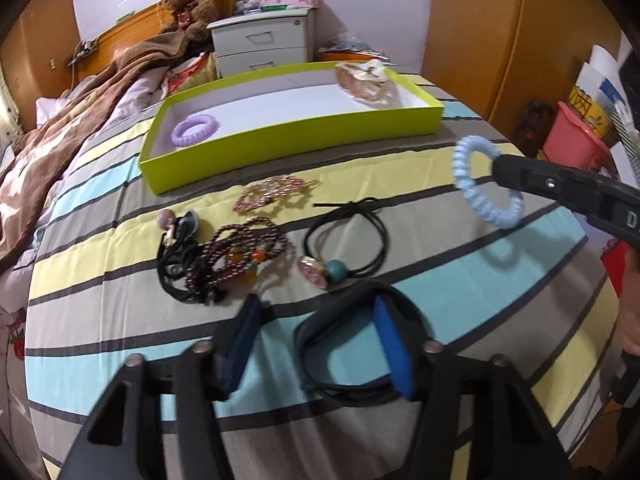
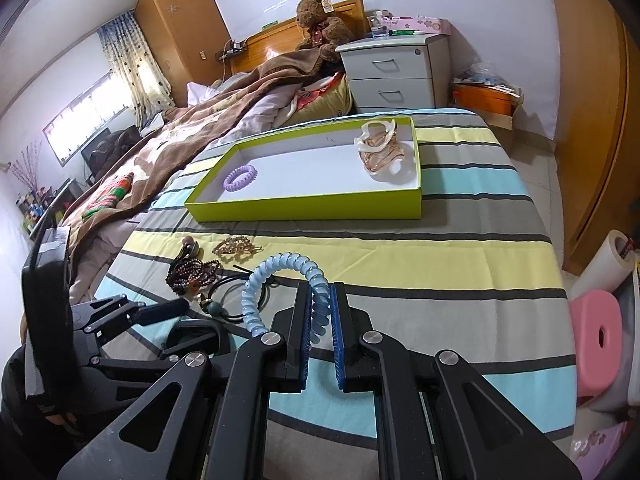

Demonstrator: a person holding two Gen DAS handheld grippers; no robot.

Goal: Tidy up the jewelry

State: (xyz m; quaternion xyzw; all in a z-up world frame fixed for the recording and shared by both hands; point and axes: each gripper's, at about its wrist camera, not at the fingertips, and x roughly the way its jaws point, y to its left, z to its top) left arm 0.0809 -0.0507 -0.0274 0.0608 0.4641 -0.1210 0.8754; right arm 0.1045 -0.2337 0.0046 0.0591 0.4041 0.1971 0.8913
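Note:
My right gripper [image 2: 321,300] is shut on a light blue spiral hair tie [image 2: 276,280] and holds it above the striped bedspread; it also shows in the left wrist view [image 1: 480,182]. My left gripper [image 1: 316,320] is open, low over the bed, with a black band [image 1: 360,344] around its right finger. A lime green tray [image 1: 280,148] holds a purple spiral tie [image 1: 196,130] and a beige clip [image 1: 366,82]. Loose on the bed lie dark red beads [image 1: 244,256], a pink bead bracelet [image 1: 272,192], a black cord tie [image 1: 348,240] and a black strap piece [image 1: 176,240].
A brown blanket [image 1: 80,128] covers the bed's left side. A white nightstand [image 2: 396,72] and teddy bear [image 2: 320,20] stand at the head. A pink stool [image 2: 596,340] and a wooden wardrobe [image 2: 600,120] are to the right of the bed.

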